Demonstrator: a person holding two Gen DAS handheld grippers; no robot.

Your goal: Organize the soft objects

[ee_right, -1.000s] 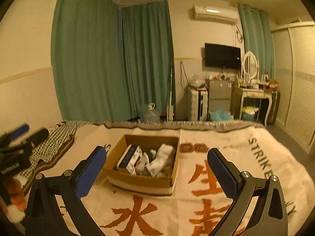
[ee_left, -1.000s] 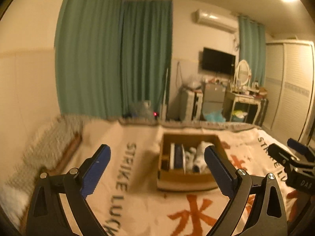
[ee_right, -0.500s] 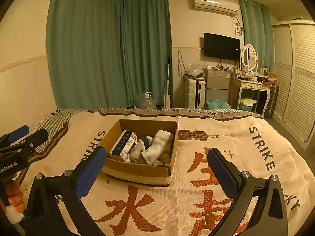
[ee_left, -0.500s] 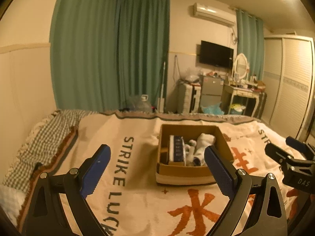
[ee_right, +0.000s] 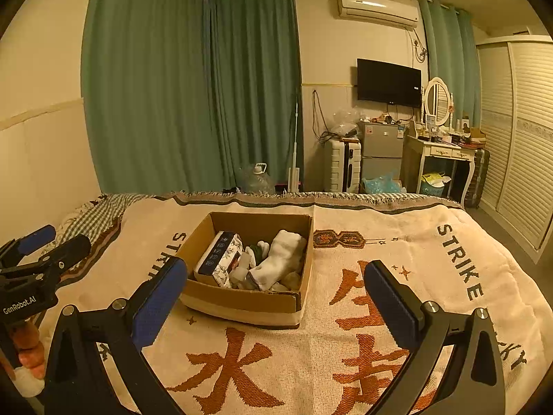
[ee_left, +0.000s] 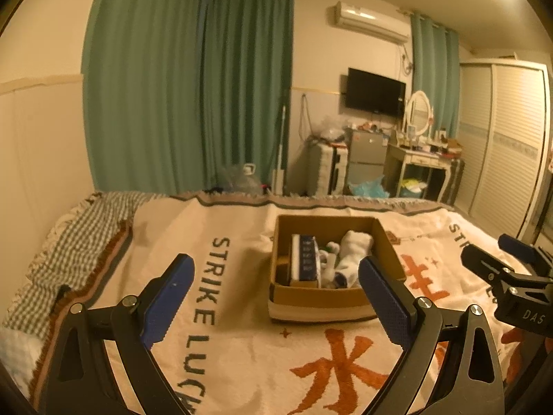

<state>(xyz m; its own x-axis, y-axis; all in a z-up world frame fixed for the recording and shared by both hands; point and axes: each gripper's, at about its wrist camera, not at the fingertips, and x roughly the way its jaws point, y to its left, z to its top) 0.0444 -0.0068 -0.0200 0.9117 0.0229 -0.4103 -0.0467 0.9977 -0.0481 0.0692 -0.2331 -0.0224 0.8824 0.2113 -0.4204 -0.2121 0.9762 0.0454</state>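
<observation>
Cardboard box [ee_right: 246, 269] sits on the bed blanket [ee_right: 397, 263], straight ahead of both sets of jaws and just past their tips. In the left wrist view the box [ee_left: 331, 266] falls in the gap between the jaws, closer to the right-hand pad.

Contents, all inside the box walls:
- white rolled socks [ee_right: 280, 263], toward the box's right side as seen through the right jaws
- tissue pack [ee_right: 219, 257] with a dark printed face, on the box's left side
- small dark and pale soft bits [ee_right: 257, 250] between those two; too small and dim to identify, possibly more socks

No loose soft items show on the blanket around the box.

Left gripper [ee_left: 276, 297]: jaws spread wide, nothing between them. Right gripper [ee_right: 276, 294]: same, wide apart and empty. Each is also visible at the edge of the other's view, held above the blanket to either side of the box.

Step in hand: can't pin it down. Items in the box with both jaws empty fits either a sort about to pull things out of the box, or a tidy-up whose last item has been dropped in.

Any further pick in there would call for a downward reach over the near wall and a narrow bite on one piece, since socks and pack lie touching.
</observation>
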